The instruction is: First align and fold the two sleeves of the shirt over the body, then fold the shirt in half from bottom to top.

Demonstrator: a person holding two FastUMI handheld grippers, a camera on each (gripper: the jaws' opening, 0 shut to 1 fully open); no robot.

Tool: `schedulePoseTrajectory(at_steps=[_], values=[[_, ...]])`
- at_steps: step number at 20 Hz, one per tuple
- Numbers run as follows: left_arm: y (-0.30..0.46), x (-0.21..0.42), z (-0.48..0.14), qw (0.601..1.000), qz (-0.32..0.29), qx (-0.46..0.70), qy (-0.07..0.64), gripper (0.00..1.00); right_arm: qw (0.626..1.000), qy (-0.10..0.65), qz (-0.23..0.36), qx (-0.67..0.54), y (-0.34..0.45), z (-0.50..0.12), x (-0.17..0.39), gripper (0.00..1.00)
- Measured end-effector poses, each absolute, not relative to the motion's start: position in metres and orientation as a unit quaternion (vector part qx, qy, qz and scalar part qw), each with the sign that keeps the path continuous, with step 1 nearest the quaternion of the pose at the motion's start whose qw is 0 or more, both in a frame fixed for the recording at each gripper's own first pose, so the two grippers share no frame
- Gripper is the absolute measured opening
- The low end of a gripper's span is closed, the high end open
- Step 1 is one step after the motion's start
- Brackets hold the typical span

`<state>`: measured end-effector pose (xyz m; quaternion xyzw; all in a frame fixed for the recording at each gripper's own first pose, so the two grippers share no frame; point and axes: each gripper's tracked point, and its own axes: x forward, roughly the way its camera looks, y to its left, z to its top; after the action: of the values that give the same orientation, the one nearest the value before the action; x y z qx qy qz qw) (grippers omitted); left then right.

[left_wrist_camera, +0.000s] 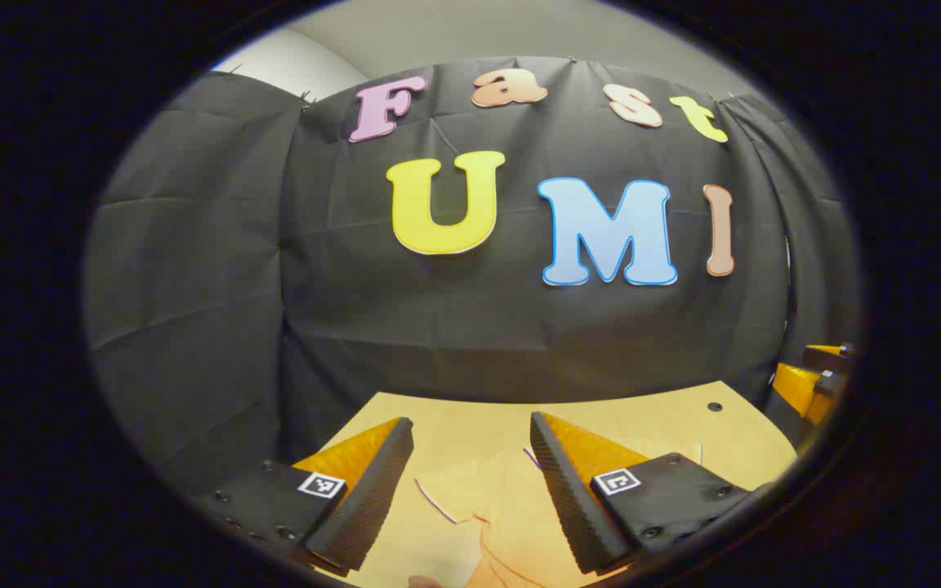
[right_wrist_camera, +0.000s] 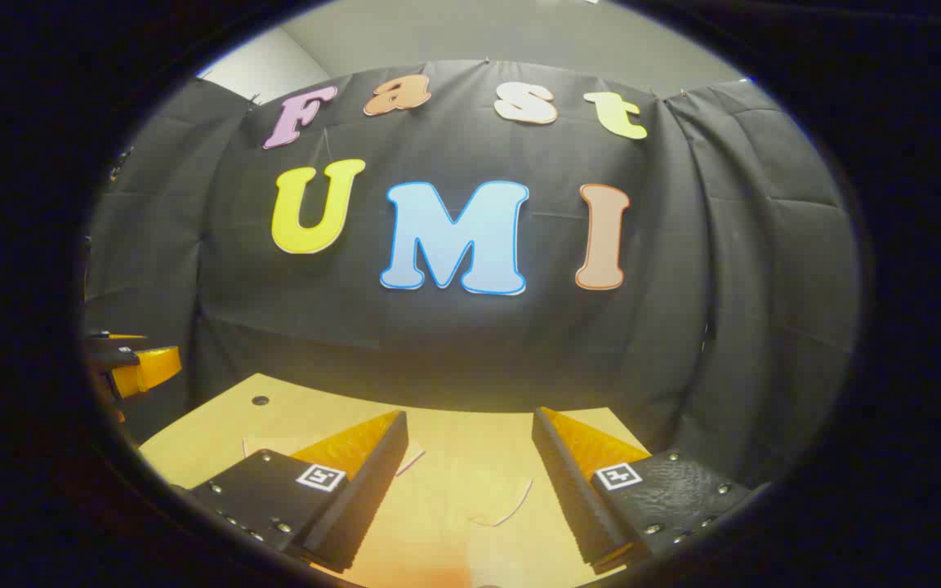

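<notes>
A pale peach shirt lies flat on the light wooden table, seen low in the left gripper view; a sleeve or edge with a thin dark trim points left. My left gripper hovers above it, open, with nothing between its fingers. In the right gripper view the shirt lies below my right gripper, which is also open and holds nothing. The right gripper appears at the far right edge of the left gripper view, and the left gripper at the far left edge of the right gripper view.
The black cloth wall stands close behind the table's far edge. A small dark hole marks the tabletop near its back right corner, and the same hole appears at back left in the right gripper view.
</notes>
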<state>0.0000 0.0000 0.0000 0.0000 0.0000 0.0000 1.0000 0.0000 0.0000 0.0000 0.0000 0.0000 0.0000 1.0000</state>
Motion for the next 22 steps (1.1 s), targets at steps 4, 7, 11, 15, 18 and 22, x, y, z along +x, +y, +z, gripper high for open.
schedulePoseTrajectory(at_steps=[4,7,11,15,18,22], values=[[0.0,-0.001,0.002,1.0,0.0,0.005,-0.003,0.94,1.0,0.01,-0.004,0.01,-0.004,-0.005,-0.002,0.95],[0.001,-0.001,0.005,1.0,0.0,0.01,-0.005,0.94,1.0,0.017,-0.008,0.02,-0.007,-0.009,-0.003,0.95],[0.0,-0.002,0.008,1.0,-0.001,0.015,-0.009,0.94,0.999,0.026,-0.013,0.04,-0.009,-0.015,-0.002,0.95],[0.002,-0.002,0.007,1.0,0.0,0.012,-0.006,0.94,0.998,0.037,-0.018,0.05,-0.012,-0.022,-0.002,0.95],[0.005,-0.002,0.006,1.0,0.001,0.01,-0.005,0.94,0.998,0.042,-0.021,0.049,-0.014,-0.025,-0.001,0.95],[0.006,-0.001,0.005,1.0,0.002,0.01,-0.004,0.94,0.997,0.052,-0.021,0.05,-0.015,-0.032,0.001,0.95]])
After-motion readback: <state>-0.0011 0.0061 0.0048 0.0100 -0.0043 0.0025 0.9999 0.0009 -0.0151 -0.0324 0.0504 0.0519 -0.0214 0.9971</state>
